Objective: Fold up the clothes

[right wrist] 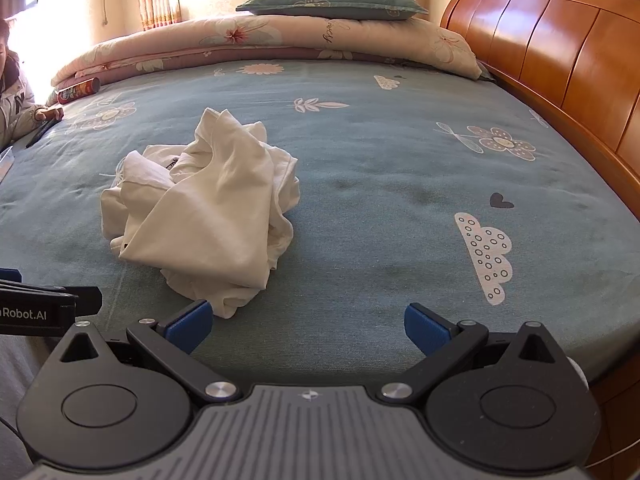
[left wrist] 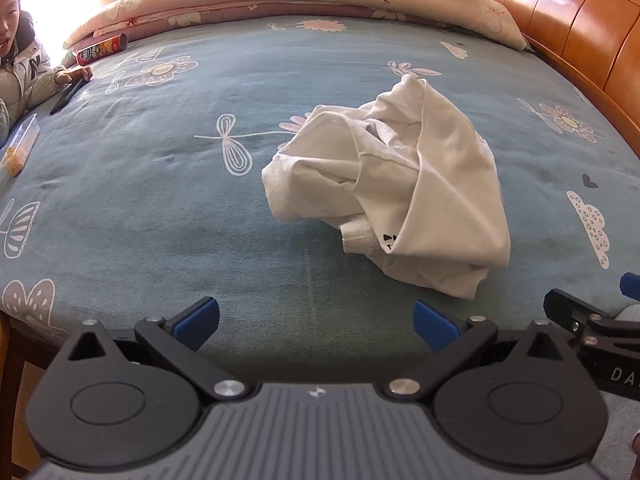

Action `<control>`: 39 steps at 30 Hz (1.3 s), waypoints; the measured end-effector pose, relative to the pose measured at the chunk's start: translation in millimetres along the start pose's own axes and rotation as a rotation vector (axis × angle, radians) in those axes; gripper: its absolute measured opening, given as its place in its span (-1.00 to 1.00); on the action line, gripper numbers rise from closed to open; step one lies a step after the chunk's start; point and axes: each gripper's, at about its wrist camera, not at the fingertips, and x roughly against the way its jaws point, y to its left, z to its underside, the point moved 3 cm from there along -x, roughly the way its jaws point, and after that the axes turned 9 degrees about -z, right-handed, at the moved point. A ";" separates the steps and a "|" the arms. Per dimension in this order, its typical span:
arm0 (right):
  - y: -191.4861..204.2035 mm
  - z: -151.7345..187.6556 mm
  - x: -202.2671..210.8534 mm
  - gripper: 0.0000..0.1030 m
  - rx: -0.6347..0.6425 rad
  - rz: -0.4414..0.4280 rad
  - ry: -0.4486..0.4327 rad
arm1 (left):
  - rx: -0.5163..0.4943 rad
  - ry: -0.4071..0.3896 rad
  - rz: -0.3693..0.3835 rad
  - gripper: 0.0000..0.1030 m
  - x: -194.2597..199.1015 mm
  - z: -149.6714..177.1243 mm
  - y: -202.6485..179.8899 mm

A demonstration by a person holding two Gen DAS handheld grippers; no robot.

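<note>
Garment lying mid-bed, ahead of both grippers

The crumpled garment (left wrist: 396,184) is sitting on the bed (left wrist: 160,184); a quilt (right wrist: 256,44) is lying behind it, carrying a pillow (right wrist: 332,0), with the headboard (right wrist: 560,48) standing to the right.

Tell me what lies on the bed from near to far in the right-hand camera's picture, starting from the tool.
Right tool → white garment → chip can → folded quilt → pillow.
</note>
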 end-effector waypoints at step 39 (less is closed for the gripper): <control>-9.6 -1.2 7.9 1.00 -0.057 -0.042 -0.055 | 0.085 -0.012 0.072 0.99 5.5 1.5 4.2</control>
